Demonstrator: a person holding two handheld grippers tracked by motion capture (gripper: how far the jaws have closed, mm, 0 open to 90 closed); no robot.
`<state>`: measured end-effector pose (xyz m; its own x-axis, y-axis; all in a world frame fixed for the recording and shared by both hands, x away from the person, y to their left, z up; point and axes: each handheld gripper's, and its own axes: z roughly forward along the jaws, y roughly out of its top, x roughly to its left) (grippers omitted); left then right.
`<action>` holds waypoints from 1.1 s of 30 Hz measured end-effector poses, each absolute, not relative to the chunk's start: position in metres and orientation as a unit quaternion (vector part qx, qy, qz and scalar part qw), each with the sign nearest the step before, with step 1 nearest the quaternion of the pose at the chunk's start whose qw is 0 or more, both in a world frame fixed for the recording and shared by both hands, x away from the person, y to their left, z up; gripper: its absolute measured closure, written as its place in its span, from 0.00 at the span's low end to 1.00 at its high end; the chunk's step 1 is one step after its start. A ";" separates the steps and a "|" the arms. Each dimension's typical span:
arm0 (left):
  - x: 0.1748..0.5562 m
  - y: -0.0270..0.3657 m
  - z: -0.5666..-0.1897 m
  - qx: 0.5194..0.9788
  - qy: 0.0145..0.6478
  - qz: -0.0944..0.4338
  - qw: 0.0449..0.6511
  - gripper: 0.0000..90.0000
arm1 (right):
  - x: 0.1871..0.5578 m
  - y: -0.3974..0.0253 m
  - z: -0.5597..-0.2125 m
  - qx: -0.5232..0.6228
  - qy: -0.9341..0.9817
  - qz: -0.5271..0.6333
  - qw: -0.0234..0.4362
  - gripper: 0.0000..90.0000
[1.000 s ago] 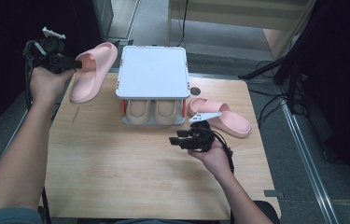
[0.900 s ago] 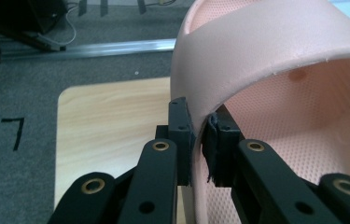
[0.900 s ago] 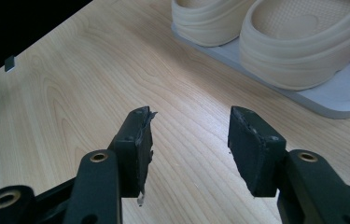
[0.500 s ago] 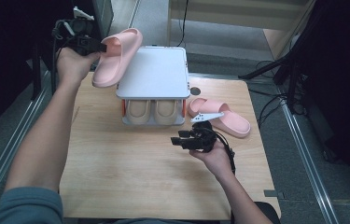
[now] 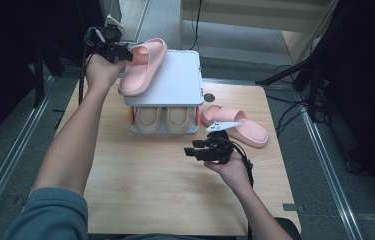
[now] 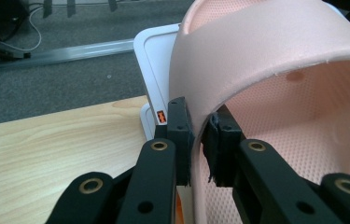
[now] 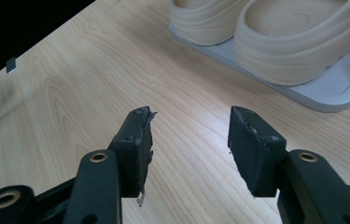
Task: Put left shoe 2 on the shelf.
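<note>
My left gripper (image 5: 124,53) (image 6: 199,144) is shut on the strap edge of a pink slipper (image 5: 143,67) (image 6: 275,70), which hangs tilted over the left part of the white rack's top shelf (image 5: 177,80) (image 6: 156,60). A second pink slipper (image 5: 242,126) lies on the table to the right of the rack. Two beige slippers (image 5: 165,118) (image 7: 275,32) sit side by side on the rack's lower shelf. My right gripper (image 5: 191,151) (image 7: 189,140) hovers open over bare wood in front of the rack, nothing between its jaws.
The wooden table (image 5: 145,195) has free room in front and to the left of the rack. A round hole (image 5: 208,97) sits in the tabletop behind the second pink slipper. Metal rails (image 5: 325,165) and cables run along the floor on both sides.
My left gripper has carried the pink slipper from beyond the table's left edge rightward and up, over the rack's top shelf. The right gripper has stayed put, open.
</note>
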<state>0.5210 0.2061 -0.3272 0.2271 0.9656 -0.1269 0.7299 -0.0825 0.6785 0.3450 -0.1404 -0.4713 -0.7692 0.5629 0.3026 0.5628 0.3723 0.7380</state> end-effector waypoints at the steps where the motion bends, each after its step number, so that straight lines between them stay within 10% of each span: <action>1: 0.521 0.205 -0.328 0.715 0.593 0.181 0.324 0.89 | 0.345 -0.141 -0.471 0.340 0.828 0.446 -0.001 0.56; 33: 0.505 0.202 -0.328 0.729 0.567 0.154 0.352 0.68 | 0.345 -0.137 -0.473 0.337 0.832 0.440 0.000 0.56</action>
<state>0.5053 0.2018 -0.3278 0.3109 0.9343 -0.1747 0.7182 -0.1105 0.6870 0.3454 -0.1370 -0.4727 -0.7734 0.5604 0.2964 0.5603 0.3854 0.7332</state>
